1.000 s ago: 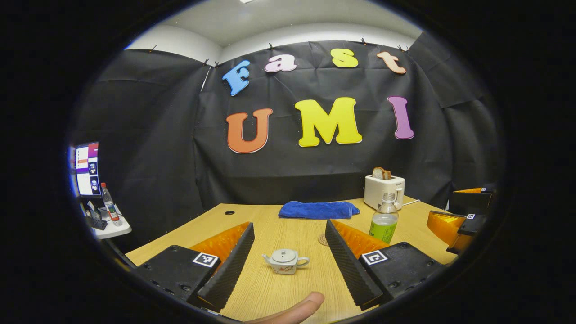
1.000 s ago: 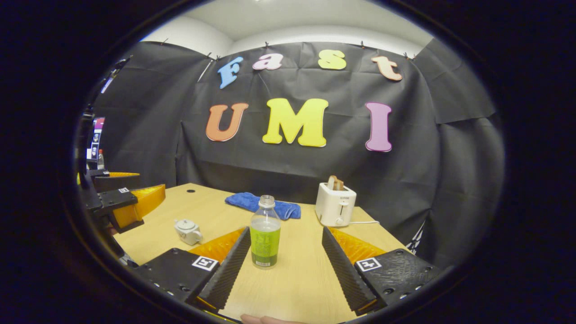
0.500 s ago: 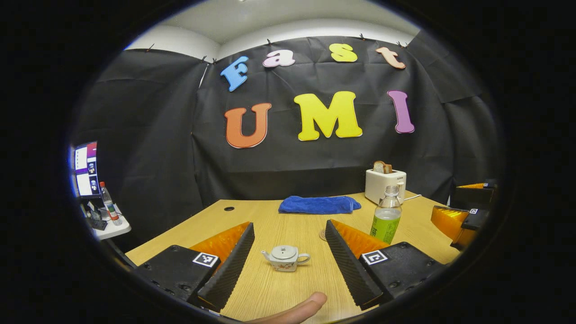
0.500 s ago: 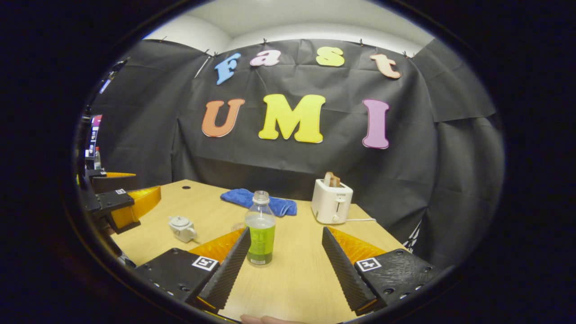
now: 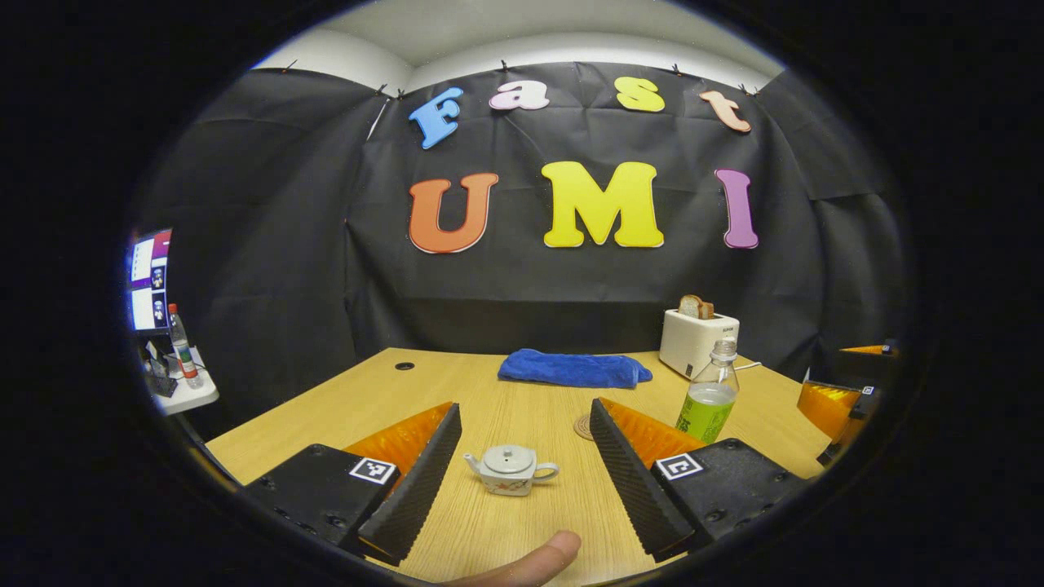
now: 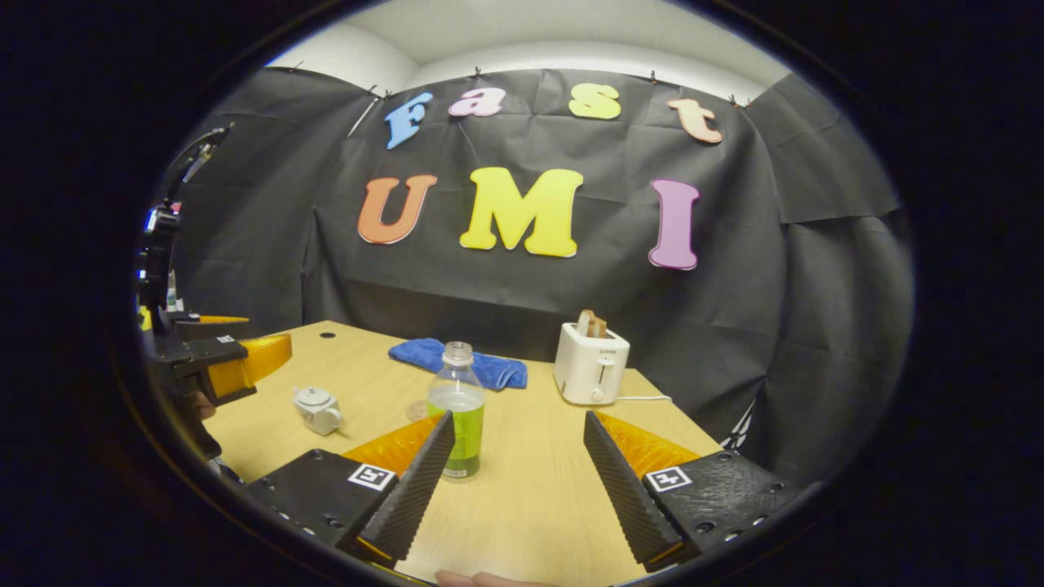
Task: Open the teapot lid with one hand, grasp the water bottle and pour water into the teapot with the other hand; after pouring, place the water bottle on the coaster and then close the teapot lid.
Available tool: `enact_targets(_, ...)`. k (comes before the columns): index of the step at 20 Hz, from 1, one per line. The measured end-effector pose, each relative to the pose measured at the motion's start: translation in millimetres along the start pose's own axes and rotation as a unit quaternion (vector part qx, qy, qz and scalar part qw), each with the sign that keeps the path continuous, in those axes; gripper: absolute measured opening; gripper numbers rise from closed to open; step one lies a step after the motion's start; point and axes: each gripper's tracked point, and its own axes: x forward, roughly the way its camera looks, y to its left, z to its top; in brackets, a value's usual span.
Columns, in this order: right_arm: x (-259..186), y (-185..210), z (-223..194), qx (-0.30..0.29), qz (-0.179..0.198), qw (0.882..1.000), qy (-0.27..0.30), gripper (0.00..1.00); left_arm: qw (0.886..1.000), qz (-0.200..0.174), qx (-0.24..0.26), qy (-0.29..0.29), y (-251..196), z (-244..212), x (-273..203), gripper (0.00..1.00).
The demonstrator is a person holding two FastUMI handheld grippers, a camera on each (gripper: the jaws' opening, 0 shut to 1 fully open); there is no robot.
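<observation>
A small white teapot (image 5: 510, 471) with its lid on stands on the wooden table, between and just beyond the fingers of my open left gripper (image 5: 522, 444). Beyond it lies a round coaster (image 5: 582, 427). The uncapped water bottle (image 5: 706, 403) with a green label stands at the right. In the right gripper view the bottle (image 6: 457, 408) stands just beyond the left finger of my open right gripper (image 6: 515, 452), and the teapot (image 6: 316, 409) sits farther left, near the left gripper (image 6: 224, 367). The right gripper (image 5: 840, 399) shows at the far right of the left gripper view.
A folded blue cloth (image 5: 574, 368) lies at the back of the table (image 5: 457, 391). A white toaster (image 5: 698, 340) with bread in it stands at the back right, its cord trailing. A side shelf with a bottle (image 5: 181, 359) and a screen is off the table's left.
Both views have shifted slightly; the bottle now sits more to the left in the right gripper view. The teapot stays between the left fingers. Both grippers remain open.
</observation>
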Motion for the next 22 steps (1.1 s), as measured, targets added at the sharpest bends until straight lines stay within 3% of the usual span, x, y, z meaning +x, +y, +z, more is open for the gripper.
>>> enact_targets(4,2,-13,4,0.004,-0.02,1.0,-0.008,0.95,1.0,-0.007,-0.012,0.024,2,-17,29,1.0)
enact_targets(9,7,-13,-3,0.007,-0.017,1.0,0.001,0.95,0.999,0.005,-0.002,0.053,13,-41,56,1.0)
enact_targets(14,13,-8,-13,0.003,-0.014,1.0,0.016,0.97,1.0,-0.001,-0.017,0.024,15,-46,72,0.99)
enact_targets(16,16,-5,-17,0.002,-0.012,1.0,0.02,0.95,0.999,-0.002,-0.009,0.043,17,-64,77,0.97)
enact_targets(20,20,1,-23,-0.003,-0.011,1.0,0.028,0.98,0.998,-0.013,-0.006,0.064,16,-80,85,0.82)
enact_targets(21,20,2,-23,-0.003,-0.01,1.0,0.029,0.98,0.996,-0.032,-0.013,0.077,8,-85,87,0.7)
enact_targets(22,21,2,-25,-0.004,-0.01,0.999,0.031,0.98,0.996,-0.028,-0.012,0.084,9,-88,87,0.64)
